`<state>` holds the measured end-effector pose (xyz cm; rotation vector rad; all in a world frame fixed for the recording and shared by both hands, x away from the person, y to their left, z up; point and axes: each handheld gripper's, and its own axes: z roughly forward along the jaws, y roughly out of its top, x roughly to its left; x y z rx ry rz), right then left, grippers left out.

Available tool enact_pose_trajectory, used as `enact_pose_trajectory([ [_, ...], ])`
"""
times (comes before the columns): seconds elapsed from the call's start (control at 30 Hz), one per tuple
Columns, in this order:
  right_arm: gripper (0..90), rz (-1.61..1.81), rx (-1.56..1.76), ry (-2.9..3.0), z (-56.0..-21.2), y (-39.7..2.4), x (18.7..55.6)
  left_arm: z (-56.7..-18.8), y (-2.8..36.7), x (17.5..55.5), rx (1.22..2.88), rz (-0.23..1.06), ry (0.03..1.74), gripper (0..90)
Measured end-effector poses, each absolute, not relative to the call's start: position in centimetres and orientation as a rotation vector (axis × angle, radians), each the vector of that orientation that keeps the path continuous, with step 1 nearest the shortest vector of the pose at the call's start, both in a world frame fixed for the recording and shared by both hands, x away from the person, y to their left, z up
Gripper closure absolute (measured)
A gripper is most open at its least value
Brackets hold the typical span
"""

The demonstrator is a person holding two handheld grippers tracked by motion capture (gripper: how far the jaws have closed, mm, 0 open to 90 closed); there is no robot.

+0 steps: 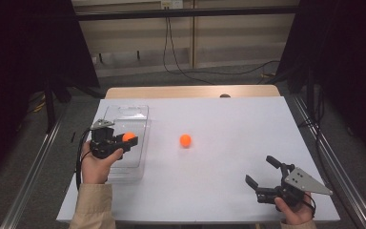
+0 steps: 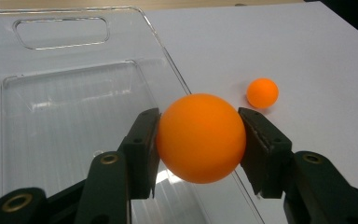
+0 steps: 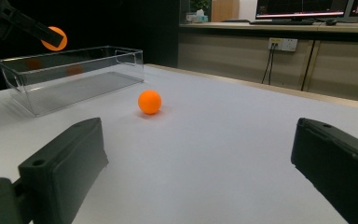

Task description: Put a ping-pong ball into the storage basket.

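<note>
Over the clear bin (image 1: 136,112) at the table's (image 1: 238,143) left, our left gripper (image 1: 129,141) is clamped on one orange ball (image 1: 128,137), not yet dropped in. Mid-table the second ball (image 1: 185,140) waits, and our right gripper (image 1: 263,171) rests wide open, empty.

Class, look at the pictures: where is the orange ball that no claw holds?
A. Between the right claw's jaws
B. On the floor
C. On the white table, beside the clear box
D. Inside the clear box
C: the loose ball rests on the white table, apart from the clear box.
</note>
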<state>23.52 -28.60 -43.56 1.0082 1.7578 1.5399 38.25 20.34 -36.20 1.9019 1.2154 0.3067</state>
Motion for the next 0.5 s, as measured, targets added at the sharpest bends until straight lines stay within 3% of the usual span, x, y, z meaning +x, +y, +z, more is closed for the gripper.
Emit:
enact_pose_trajectory([
  [0.5, 2.3, 1.54, 1.008, 1.758, -43.54, -28.59, 23.52, -36.76, 20.75, 38.47, 1.892, 0.31, 1.238, 51.0],
])
